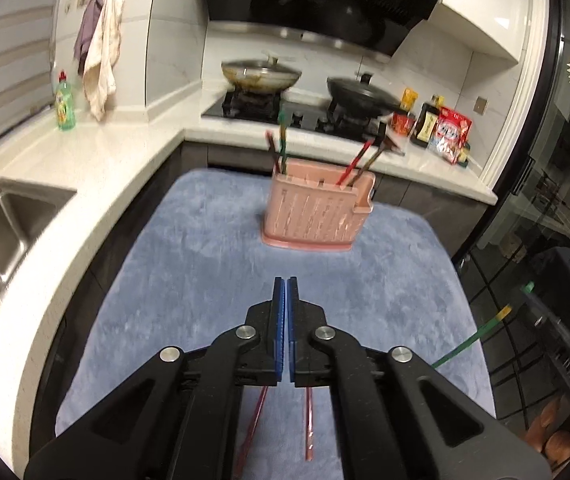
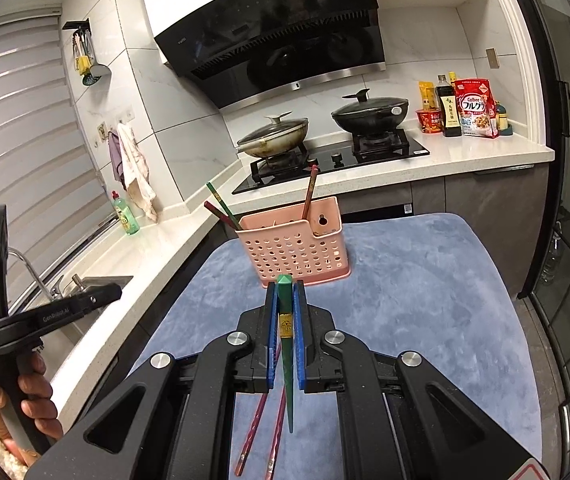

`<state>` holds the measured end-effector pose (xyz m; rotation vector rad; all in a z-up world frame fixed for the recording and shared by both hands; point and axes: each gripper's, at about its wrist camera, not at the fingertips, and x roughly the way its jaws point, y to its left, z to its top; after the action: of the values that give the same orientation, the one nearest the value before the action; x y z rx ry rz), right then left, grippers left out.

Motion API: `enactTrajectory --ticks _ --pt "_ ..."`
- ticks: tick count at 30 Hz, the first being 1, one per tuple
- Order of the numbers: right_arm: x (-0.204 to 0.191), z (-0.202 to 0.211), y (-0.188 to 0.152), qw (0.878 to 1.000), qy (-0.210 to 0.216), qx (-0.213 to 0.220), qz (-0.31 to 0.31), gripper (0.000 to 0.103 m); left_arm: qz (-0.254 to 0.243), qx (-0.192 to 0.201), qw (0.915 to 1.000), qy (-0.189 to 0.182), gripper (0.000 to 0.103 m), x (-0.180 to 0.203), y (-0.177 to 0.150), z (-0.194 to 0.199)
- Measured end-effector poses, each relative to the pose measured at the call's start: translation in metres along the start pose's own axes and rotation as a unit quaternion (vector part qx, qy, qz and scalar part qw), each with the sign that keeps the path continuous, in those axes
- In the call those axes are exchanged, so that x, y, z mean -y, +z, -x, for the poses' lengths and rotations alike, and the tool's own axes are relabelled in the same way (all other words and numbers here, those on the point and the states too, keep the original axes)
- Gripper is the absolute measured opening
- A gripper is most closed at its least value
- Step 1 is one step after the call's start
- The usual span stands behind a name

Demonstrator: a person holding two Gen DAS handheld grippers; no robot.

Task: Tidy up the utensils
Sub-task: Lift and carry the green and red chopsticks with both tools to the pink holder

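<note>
Right gripper (image 2: 285, 312) jaws clamp green chopstick (image 2: 286, 360) lengthwise; pink utensil holder (image 2: 293, 252) directly ahead; left gripper (image 1: 286, 300) jaws closed, empty.

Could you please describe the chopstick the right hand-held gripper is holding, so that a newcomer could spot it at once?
Find the blue mat with the pink holder standing on it. Nearer the camera, the right hand-held gripper is shut on a green chopstick. Unlike the two reddish chopsticks lying on the mat below, it is green with a yellow band.
</note>
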<state>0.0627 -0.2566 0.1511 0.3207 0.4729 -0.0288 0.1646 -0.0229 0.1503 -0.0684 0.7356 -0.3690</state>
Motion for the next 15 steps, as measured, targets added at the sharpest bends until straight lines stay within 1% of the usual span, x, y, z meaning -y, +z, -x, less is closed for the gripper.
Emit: enactTrajectory --ticks 2,4,5,6,7,9,11,13,15 --pt "0.000 0.002 -0.003 1.000 -0.003 0.000 0.002 0.007 -0.002 -0.020 0.9998 0.001 0.002 -0.011 -0.019 -0.007" --pt "0.000 0.007 -0.005 1.000 -0.009 0.002 0.005 0.007 0.002 -0.042 0.9991 0.008 0.006 -0.022 -0.041 -0.013" --pt "-0.001 0.009 -0.007 1.000 -0.013 0.003 0.006 0.007 0.011 -0.059 0.9982 0.007 0.014 -0.030 -0.058 -0.017" --pt "-0.002 0.012 -0.007 1.000 -0.015 0.005 0.006 0.007 0.016 -0.072 0.9972 0.007 0.026 -0.036 -0.071 -0.020" --pt "-0.003 0.014 -0.009 1.000 -0.016 0.006 0.006 0.007 0.018 -0.086 0.9961 0.009 0.033 -0.042 -0.087 -0.023" --pt "-0.003 0.022 -0.011 1.000 -0.019 0.010 0.004 0.007 0.020 -0.106 0.9941 0.016 0.034 -0.050 -0.115 -0.026" --pt "-0.003 0.026 -0.013 1.000 -0.022 0.010 0.002 0.007 0.023 -0.126 0.9917 0.014 0.034 -0.057 -0.142 -0.029" --pt "-0.002 0.029 -0.015 1.000 -0.021 0.009 -0.003 0.007 0.031 -0.140 0.9896 0.005 0.034 -0.061 -0.164 -0.030" --pt "-0.002 0.031 -0.018 1.000 -0.021 0.008 -0.004 0.007 0.027 -0.147 0.9888 0.000 0.034 -0.062 -0.177 -0.032"
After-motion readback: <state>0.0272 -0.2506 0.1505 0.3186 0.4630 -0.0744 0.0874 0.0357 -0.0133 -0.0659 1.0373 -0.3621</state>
